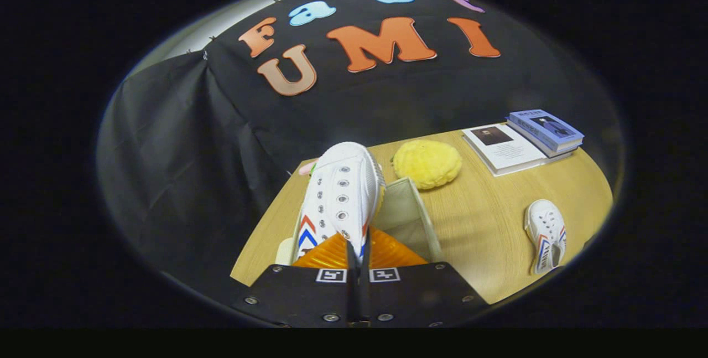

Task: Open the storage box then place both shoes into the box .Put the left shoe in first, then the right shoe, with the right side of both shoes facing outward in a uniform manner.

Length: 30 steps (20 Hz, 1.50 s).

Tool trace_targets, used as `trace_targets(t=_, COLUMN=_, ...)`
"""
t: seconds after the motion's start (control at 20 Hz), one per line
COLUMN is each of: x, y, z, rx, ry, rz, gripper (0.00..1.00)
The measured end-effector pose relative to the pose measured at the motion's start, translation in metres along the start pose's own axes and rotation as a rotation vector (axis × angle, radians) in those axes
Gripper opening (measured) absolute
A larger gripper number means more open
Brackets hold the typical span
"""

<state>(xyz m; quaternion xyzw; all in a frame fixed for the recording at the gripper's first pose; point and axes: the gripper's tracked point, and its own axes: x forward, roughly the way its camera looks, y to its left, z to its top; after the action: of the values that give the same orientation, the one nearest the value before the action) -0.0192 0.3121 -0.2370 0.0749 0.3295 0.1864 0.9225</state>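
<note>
My gripper (358, 252) is shut on a white canvas shoe (340, 195), both fingers pinching the edge near its heel. The shoe has red and blue chevrons on its side and rows of eyelets, and its toe points away from me. It hangs over the open beige storage box (412, 211), whose inside wall shows just to its right. A second white shoe (546, 234) of the same kind lies on its side on the wooden table (487, 247), well off to the right of the fingers.
A fluffy yellow thing (427, 162) lies just beyond the box. Farther right at the back sit a white book (506, 149) and a blue book (546, 129) stacked partly on it. A small pink object (306, 168) peeks out behind the held shoe.
</note>
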Motion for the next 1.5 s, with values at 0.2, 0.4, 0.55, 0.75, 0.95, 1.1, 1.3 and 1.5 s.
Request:
trace_targets(t=0.2, x=0.005, y=0.011, z=-0.026, rx=-0.004, ry=0.05, rz=-0.011, gripper=0.01)
trace_targets(t=0.4, x=-0.001, y=0.017, z=-0.042, rx=-0.016, ry=0.084, rz=-0.021, gripper=0.01)
trace_targets(t=0.55, x=-0.008, y=0.017, z=-0.053, rx=-0.02, ry=0.12, rz=-0.044, gripper=0.02)
trace_targets(t=0.75, x=-0.01, y=0.028, z=-0.07, rx=-0.039, ry=0.189, rz=-0.016, gripper=0.04)
trace_targets(t=0.95, x=-0.018, y=0.045, z=-0.057, rx=-0.005, ry=0.136, rz=0.027, gripper=0.4)
trace_targets(t=1.1, x=-0.026, y=0.037, z=-0.037, rx=-0.054, ry=0.076, rz=0.003, gripper=0.88)
trace_targets(t=1.3, x=-0.038, y=0.016, z=-0.016, rx=-0.062, ry=0.008, rz=-0.033, gripper=0.99)
trace_targets(t=1.5, x=-0.054, y=-0.022, z=0.009, rx=-0.039, ry=-0.061, rz=-0.103, gripper=0.99)
